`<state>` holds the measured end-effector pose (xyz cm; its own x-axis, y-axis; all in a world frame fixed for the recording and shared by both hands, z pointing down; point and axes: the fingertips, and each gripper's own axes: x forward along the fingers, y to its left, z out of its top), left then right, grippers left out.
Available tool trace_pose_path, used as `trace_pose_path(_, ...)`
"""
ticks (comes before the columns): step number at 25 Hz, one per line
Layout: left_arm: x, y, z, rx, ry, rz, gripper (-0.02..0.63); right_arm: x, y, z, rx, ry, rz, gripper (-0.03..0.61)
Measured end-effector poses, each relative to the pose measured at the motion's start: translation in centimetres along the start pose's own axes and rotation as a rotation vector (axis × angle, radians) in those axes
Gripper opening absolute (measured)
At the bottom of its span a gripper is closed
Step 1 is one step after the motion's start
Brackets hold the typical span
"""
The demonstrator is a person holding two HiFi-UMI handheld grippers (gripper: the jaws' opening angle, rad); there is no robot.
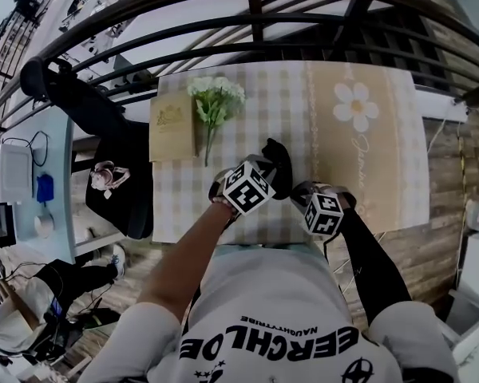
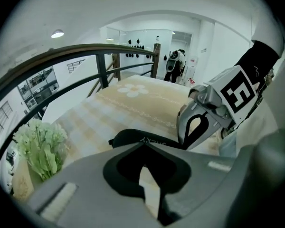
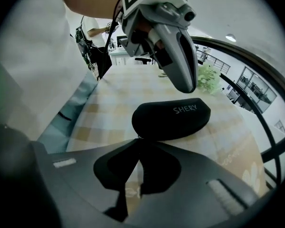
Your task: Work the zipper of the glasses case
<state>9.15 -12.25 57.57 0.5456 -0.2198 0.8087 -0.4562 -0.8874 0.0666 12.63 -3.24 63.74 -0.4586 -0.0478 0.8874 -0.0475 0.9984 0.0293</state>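
Two claws are closed: my right gripper pinches, it seems, the zipper pull at the near end of the glasses case. I should pull low along the seam, with my left gripper steadying the case.

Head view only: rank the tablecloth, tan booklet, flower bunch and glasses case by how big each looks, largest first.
1. tablecloth, by far the largest.
2-3. tan booklet and flower bunch look about alike, so they are not ranked.
4. glasses case, smallest as seen, though partly hidden.
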Motion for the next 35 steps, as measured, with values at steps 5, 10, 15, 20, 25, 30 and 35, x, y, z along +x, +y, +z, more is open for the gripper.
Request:
trace_pose_path(5, 0.5, -1.4, 1.7, 0.07, -0.008, -0.015, 0.006, -1.7, -2.2, -4.4, 0.1, 0.053, -0.107, 0.032)
trace_pose_path(10, 1.9, -1.7, 3.5, 0.135, 0.006, -0.02, 0.007, -2.6, -5.2, -6.9, 0.141, 0.1, -0.201, 0.032)
trace_pose_path(15, 3.9, -1.1, 4.4, 0.187, 0.032, -0.009, 0.008, -3.2, -8.5, -8.5, 0.203, 0.131, -0.304, 0.032)
trace_pose_path(20, 5.1, -0.6, 4.4, 0.239, 0.043, 0.017, 0.008, -3.1, -8.8, -8.7, 0.197, 0.128, -0.291, 0.032)
trace_pose_path(25, 5.1, -0.9, 3.8, 0.237, 0.039, 0.005, 0.008, -3.1, -8.5, -8.7, 0.203, 0.108, -0.274, 0.032)
trace_pose_path(30, 4.9, -1.1, 3.6, 0.22, 0.035, 0.002, 0.008, -3.4, -8.1, -8.6, 0.205, 0.107, -0.258, 0.032)
trace_pose_path(35, 4.9, -1.2, 3.6, 0.211, 0.022, 0.007, 0.008, -3.6, -7.2, -8.7, 0.204, 0.116, -0.246, 0.031)
